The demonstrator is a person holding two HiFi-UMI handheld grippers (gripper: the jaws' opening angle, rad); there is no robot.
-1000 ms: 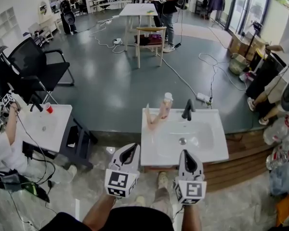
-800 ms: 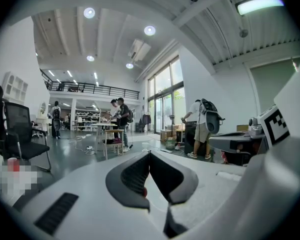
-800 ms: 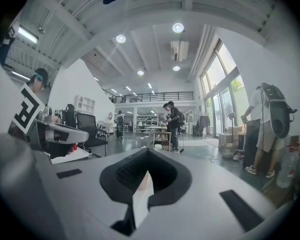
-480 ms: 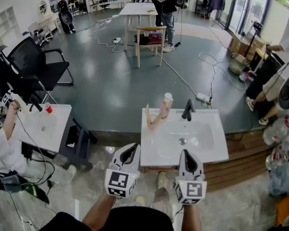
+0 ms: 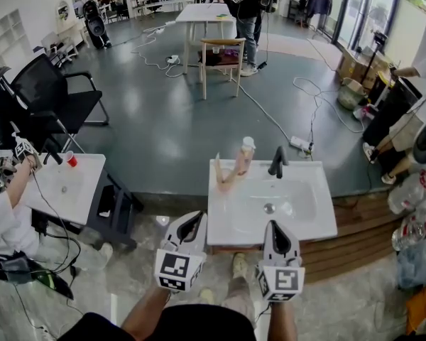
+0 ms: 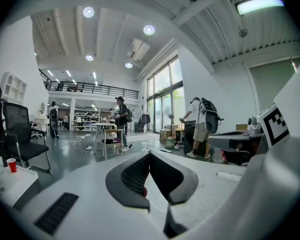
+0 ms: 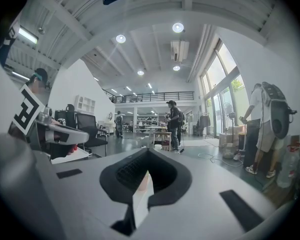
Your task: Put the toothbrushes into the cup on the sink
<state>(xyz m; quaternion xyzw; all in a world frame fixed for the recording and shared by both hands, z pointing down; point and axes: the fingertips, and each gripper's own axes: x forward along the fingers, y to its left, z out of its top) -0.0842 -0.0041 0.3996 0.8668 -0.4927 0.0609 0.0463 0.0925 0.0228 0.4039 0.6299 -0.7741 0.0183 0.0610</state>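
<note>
A white sink (image 5: 319, 222) stands just ahead of me, with a black faucet (image 5: 277, 162) at its back. A pale cup (image 5: 248, 145) stands on the back left corner. Pinkish toothbrushes (image 5: 231, 173) lie on the left rim in front of the cup. My left gripper (image 5: 196, 219) hovers at the sink's front left corner and my right gripper (image 5: 275, 227) over the front edge, both well short of the toothbrushes. In the left gripper view the left gripper (image 6: 149, 155) is shut and holds nothing. In the right gripper view the right gripper (image 7: 147, 153) is likewise shut and holds nothing.
A second white sink (image 5: 85, 190) with a red cup (image 5: 72, 160) stands at the left, where a person (image 5: 1, 222) works with grippers. A black office chair (image 5: 53, 98), a wooden chair (image 5: 221, 61) and floor cables (image 5: 270, 119) lie beyond. A wooden platform (image 5: 362, 236) runs under my sink.
Both my grippers and the things on the sink have stayed where they were. The person at the left sink has shifted a hand slightly.
</note>
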